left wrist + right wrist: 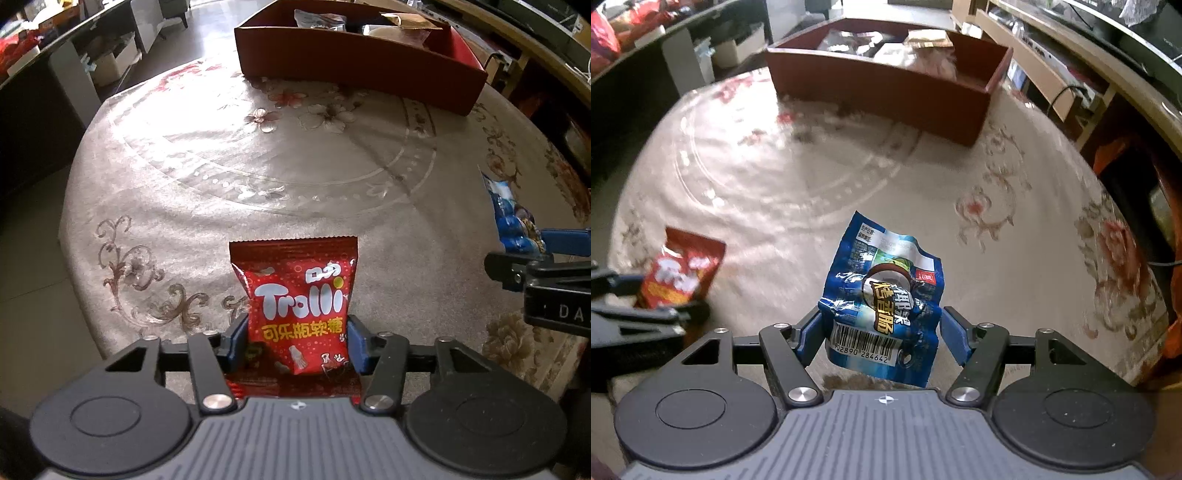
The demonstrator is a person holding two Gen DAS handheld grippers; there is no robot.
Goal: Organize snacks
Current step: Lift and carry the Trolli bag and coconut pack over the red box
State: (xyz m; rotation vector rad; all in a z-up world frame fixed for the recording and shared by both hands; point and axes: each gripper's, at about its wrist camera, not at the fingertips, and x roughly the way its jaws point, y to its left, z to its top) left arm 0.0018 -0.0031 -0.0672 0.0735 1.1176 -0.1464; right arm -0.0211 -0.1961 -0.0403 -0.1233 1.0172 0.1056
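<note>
Left tongs (pixel 298 341) gripping red "Trolli" packet (pixel 297 306), right tongs (pixel 882 338) clamping blue barcoded packet (pixel 882 306)

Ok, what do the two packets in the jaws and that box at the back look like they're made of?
Red Trolli packet: glossy plastic film, judging by its sheen and serrated top seal. Blue packet: thin crinkled plastic or foil film, creased and shiny. Dark red box: looks like matte rigid cardboard, with thin straight walls; wood cannot be ruled out.
</note>
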